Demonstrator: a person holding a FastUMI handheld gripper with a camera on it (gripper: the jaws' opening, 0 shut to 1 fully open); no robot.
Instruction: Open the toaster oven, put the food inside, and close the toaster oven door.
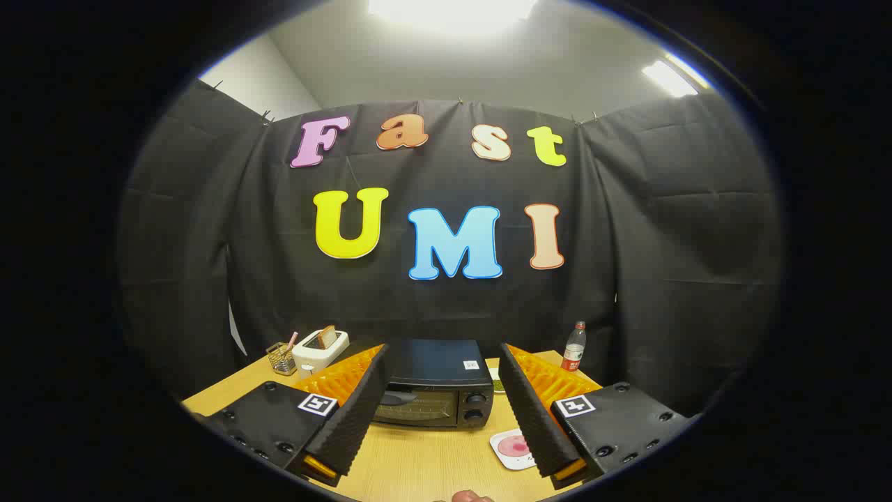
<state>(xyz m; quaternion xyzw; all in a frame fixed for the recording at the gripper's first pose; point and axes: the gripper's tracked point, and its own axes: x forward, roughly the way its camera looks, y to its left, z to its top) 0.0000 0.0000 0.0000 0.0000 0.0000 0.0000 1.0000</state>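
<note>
We find the tongs point(441, 411) released, the two fingers spread wide with nothing between them but bare desk point(425, 464). The black metal toaster oven point(437, 383) with its glass-fronted door stands toward the far edge of the pale wooden desk, straight ahead and beyond the fingertips; its door is closed. The food, a pink round item on a small white square plate point(511, 447), lies at the desk's near right, just beside the right finger. We judge the oven heavy and rigid enough to stay put under a pull; the door handle along its upper edge is the proper hold. The food we judge light and possibly soft (grip gently). A white toaster point(320, 351) and a clear bottle point(573, 346) stand well apart, toward the far corners.
</note>
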